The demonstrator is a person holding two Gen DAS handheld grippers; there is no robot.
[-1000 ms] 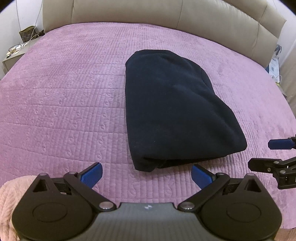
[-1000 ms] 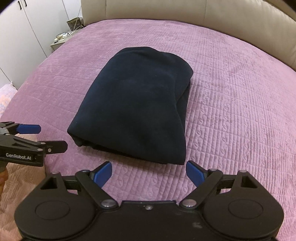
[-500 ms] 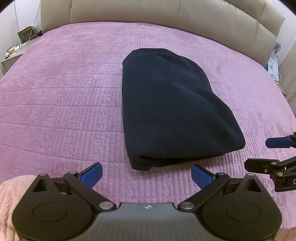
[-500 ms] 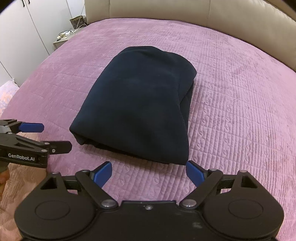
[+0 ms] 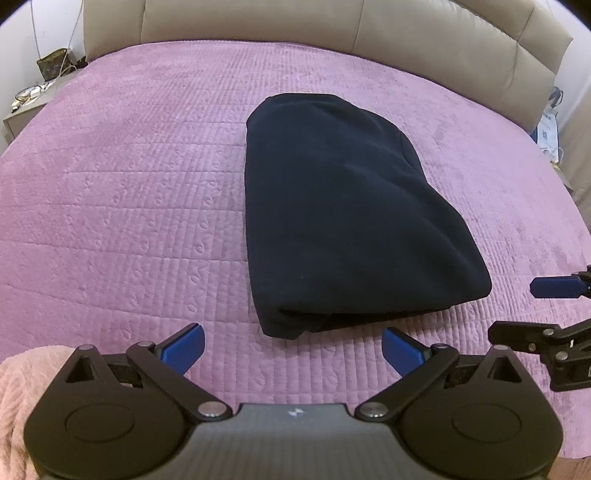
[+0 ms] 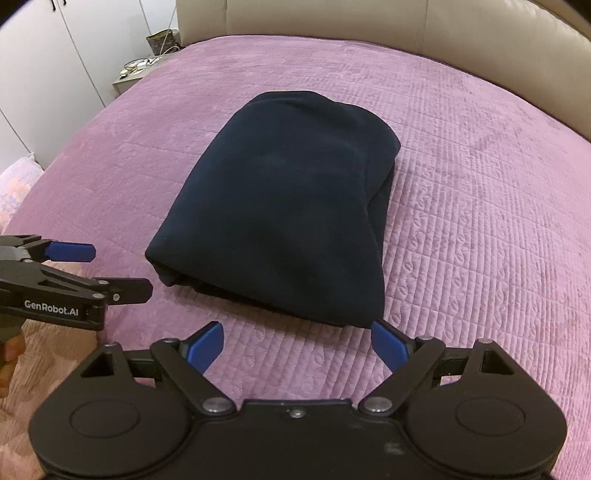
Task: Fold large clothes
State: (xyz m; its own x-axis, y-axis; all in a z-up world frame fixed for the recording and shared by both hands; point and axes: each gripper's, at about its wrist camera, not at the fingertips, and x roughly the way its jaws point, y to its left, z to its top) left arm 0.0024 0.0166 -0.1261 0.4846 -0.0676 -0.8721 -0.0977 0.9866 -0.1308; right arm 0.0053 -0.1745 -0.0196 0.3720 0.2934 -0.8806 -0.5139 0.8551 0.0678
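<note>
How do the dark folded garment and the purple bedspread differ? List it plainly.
Colour: the dark folded garment is plain navy-black; the purple bedspread is mauve.
Surface: the garment looks smooth and unpatterned; the bedspread is quilted with stitched lines and motifs.
Pose: the garment is a compact, layered bundle; the bedspread lies spread flat across the bed, beneath the garment.
Shared: both are soft fabric, and neither gripper touches them.

The folded fleece garment (image 5: pixel 343 206) is plain dark navy. It lies on a mauve-pink quilted bedspread (image 5: pixel 129 192) stitched in ribbed bands with small leaf motifs; at 12 o'clock runs a beige padded leather headboard (image 5: pixel 424 33).
</note>
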